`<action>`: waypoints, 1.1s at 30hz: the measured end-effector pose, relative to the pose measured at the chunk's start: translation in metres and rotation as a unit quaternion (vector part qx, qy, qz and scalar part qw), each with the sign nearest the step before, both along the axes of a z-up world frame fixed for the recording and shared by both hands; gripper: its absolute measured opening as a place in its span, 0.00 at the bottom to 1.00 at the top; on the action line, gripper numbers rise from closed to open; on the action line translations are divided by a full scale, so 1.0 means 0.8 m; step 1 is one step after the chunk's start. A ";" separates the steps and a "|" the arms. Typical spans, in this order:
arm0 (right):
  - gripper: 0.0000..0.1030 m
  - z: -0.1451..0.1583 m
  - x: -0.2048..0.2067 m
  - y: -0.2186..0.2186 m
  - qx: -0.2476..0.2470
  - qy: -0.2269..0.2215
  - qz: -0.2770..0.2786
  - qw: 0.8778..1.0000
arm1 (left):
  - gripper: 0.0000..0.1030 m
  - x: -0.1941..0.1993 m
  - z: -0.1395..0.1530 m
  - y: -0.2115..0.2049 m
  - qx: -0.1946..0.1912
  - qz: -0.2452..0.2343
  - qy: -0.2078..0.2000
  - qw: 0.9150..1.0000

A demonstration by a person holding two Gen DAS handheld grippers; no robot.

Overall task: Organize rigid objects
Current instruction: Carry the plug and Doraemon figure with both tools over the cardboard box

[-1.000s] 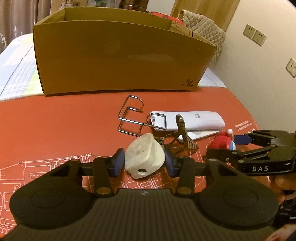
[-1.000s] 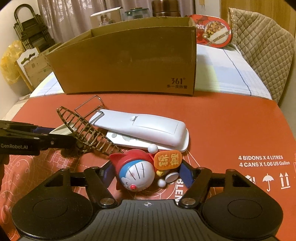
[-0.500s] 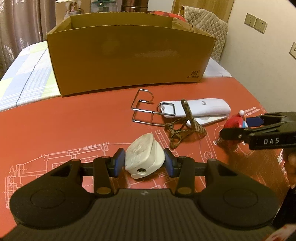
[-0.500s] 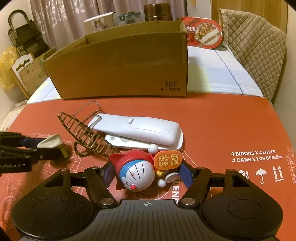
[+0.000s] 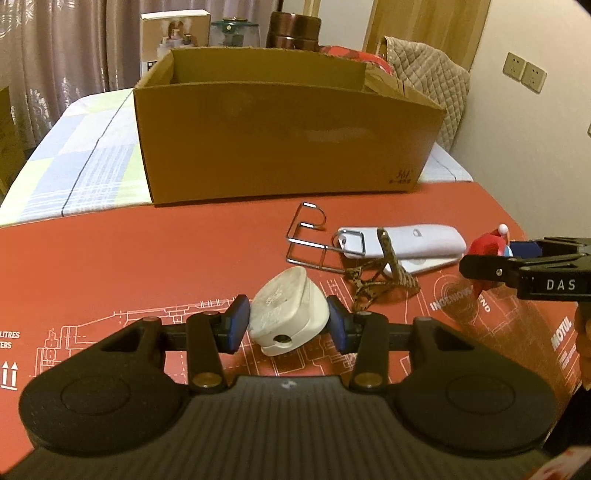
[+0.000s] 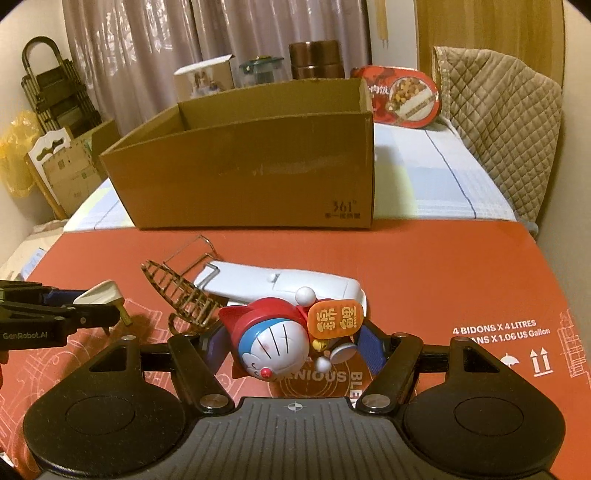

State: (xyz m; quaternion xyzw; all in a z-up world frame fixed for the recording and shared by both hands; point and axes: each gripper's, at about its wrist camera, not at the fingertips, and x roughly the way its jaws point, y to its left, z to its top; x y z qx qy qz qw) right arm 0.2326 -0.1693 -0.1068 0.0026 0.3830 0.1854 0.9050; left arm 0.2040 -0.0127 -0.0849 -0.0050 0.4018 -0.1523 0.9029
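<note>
Grey-brown curtains (image 6: 155, 55) hang along the far side. At the right, a cream wall (image 5: 524, 122) carries paired sockets (image 5: 524, 72), beside a wooden door (image 6: 491, 33). A quilted beige cover (image 6: 498, 122) drapes over a seat back. At far left stands a folded dark cart (image 6: 55, 92) above a yellow bag (image 6: 14, 155). The light is warm and dim.

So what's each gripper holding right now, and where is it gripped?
The left gripper holds the white plug by its two sides. The right gripper holds the Doraemon toy, one pad at its red hood, the other by its feet.
</note>
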 end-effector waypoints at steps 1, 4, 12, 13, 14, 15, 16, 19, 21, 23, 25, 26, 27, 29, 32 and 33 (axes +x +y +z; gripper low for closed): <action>0.65 0.003 -0.001 0.000 0.002 -0.003 0.000 1.000 | 0.38 -0.001 0.002 0.000 0.000 0.001 -0.003 1.000; 0.65 0.011 -0.001 0.003 0.003 -0.012 0.000 1.000 | 0.38 0.000 0.013 0.003 -0.002 0.007 -0.013 1.000; 0.65 0.031 0.001 0.013 -0.005 -0.034 -0.003 0.999 | 0.38 0.003 0.041 0.008 -0.007 0.023 -0.034 0.999; 0.65 0.034 0.001 0.015 -0.005 -0.036 -0.003 0.999 | 0.38 0.004 0.045 0.008 -0.007 0.024 -0.037 0.999; 0.65 0.036 0.002 0.015 -0.004 -0.038 -0.004 0.999 | 0.38 0.004 0.048 0.008 -0.007 0.024 -0.039 0.999; 0.65 0.039 0.003 0.016 -0.002 -0.040 -0.004 0.999 | 0.38 0.004 0.051 0.008 -0.008 0.025 -0.042 0.999; 0.65 0.042 0.004 0.017 0.000 -0.042 -0.004 0.999 | 0.38 0.004 0.055 0.007 -0.009 0.025 -0.045 0.999; 0.65 0.053 0.005 0.022 0.002 -0.052 0.000 0.999 | 0.38 0.007 0.065 0.006 -0.010 0.028 -0.054 0.998; 0.65 0.061 0.007 0.026 0.006 -0.060 0.003 0.998 | 0.38 0.011 0.073 0.006 -0.012 0.032 -0.060 0.998; 0.65 0.070 0.012 0.031 0.012 -0.067 0.005 0.998 | 0.38 0.016 0.082 0.004 -0.014 0.034 -0.067 0.997; 0.65 0.078 0.019 0.036 0.016 -0.075 0.007 0.997 | 0.38 0.021 0.093 0.003 -0.016 0.035 -0.078 0.996; 0.65 0.081 0.023 0.037 0.019 -0.078 0.007 0.997 | 0.38 0.025 0.099 0.003 -0.016 0.038 -0.083 0.996; 0.65 0.085 0.028 0.040 0.022 -0.082 0.009 0.996 | 0.38 0.029 0.105 0.003 -0.017 0.040 -0.089 0.995; 0.65 0.096 0.037 0.046 0.023 -0.095 0.012 0.995 | 0.38 0.039 0.115 0.004 -0.016 0.044 -0.099 0.994; 0.65 0.107 0.050 0.053 0.024 -0.109 0.012 0.994 | 0.38 0.053 0.127 0.004 -0.013 0.047 -0.113 0.992; 0.65 0.109 0.055 0.054 0.027 -0.111 0.012 0.993 | 0.38 0.057 0.131 0.004 -0.013 0.048 -0.116 0.992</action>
